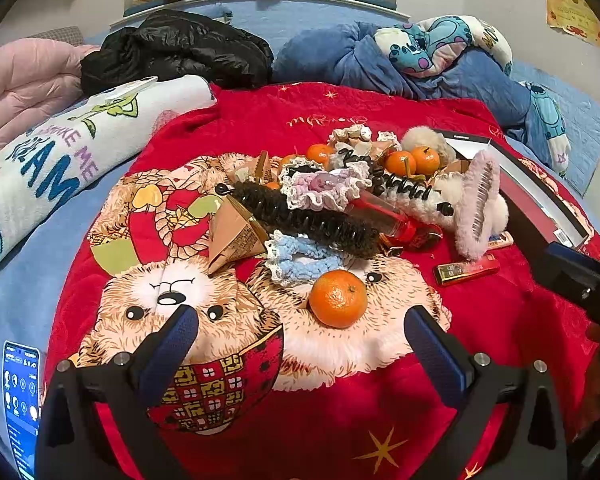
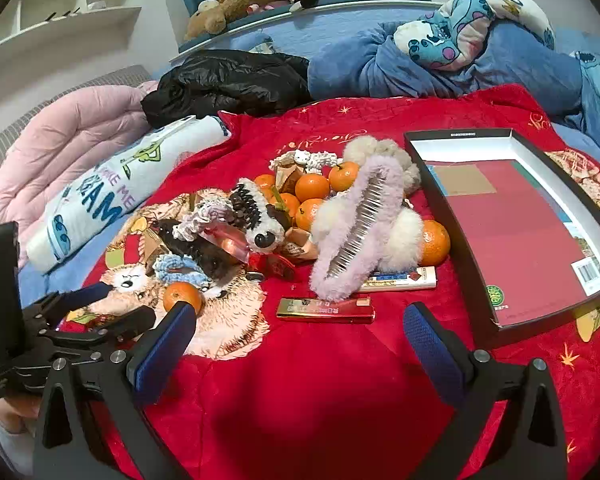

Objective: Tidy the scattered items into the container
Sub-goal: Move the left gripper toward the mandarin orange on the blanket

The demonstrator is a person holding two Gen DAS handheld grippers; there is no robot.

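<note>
Both tools are hanging over the near edge of the red blanket (image 2: pixel 300 400), the left tool (image 1: pixel 300 344) and the right tool (image 2: pixel 300 336) each standing wide open with nothing between the pads. Taking the box (image 2: pixel 472 312) as the landmark: the gold-and-red packet (image 2: pixel 326 310) is lying just left of its near corner, directly ahead of the right tool, so that looks the easiest first pick. I'd be closing across its short width, then carrying it right over the box wall. A lone mandarin (image 1: pixel 338 298) is sitting further left, just ahead of the left tool. Beyond, left of the box, the fluffy pink clip (image 2: pixel 360 232), more mandarins (image 2: pixel 312 186) and scrunchies are piling together, some touching
</note>
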